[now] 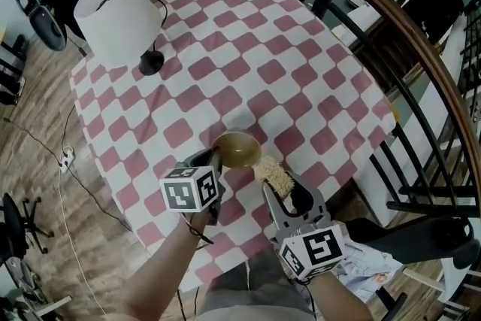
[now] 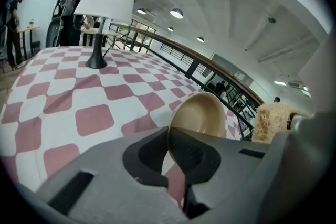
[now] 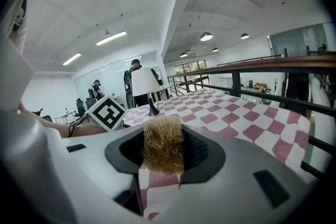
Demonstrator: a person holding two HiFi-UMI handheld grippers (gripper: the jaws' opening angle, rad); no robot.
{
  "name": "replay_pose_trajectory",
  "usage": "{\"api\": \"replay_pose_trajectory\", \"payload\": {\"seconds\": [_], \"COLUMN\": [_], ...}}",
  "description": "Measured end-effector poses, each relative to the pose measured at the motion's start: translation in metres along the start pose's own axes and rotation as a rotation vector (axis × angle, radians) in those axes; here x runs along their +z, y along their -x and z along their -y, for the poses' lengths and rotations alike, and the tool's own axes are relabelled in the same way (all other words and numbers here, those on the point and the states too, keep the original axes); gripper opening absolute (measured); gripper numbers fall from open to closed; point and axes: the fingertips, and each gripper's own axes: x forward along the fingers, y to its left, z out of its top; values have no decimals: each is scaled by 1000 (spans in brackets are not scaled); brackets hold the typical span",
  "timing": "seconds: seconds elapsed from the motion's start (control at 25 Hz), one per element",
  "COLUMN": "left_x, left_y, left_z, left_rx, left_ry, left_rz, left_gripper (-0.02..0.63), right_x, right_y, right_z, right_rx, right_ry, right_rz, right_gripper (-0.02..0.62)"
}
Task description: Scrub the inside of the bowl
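Observation:
A tan bowl rests on the red-and-white checked tablecloth near the table's front edge. My left gripper is shut on the bowl's near-left rim. In the left gripper view the thin rim of the bowl runs between the two dark pads of the left gripper, and the bowl tilts up to the right. My right gripper is shut on a straw-coloured scrubber, which sits just right of the bowl and outside it. In the right gripper view the scrubber stands up between the jaws of the right gripper.
A lamp with a white shade and black base stands at the table's far left. A dark railing with a brown handrail curves along the right side. The table's front edge lies close to the person. People stand at desks in the background.

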Motion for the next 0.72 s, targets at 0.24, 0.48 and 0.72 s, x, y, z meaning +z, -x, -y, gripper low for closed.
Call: {"api": "replay_pose_trajectory", "payload": {"seconds": [0.24,0.48,0.72], "left_x": [6,35,52], "left_y": [43,96,146], "left_z": [26,39,79], "left_rx": [5,25,-31], "left_ry": [-126,-158,-203], "left_rz": [24,104,174], "left_gripper": [23,23,23], "right_x": [30,66,78], "right_y": [20,33,43], "right_z": [-16,-64,-108], "right_rx": [4,73,117], "right_ry": [89,169,260], "right_rz": [52,94,71], "right_gripper": [156,156,156]}}
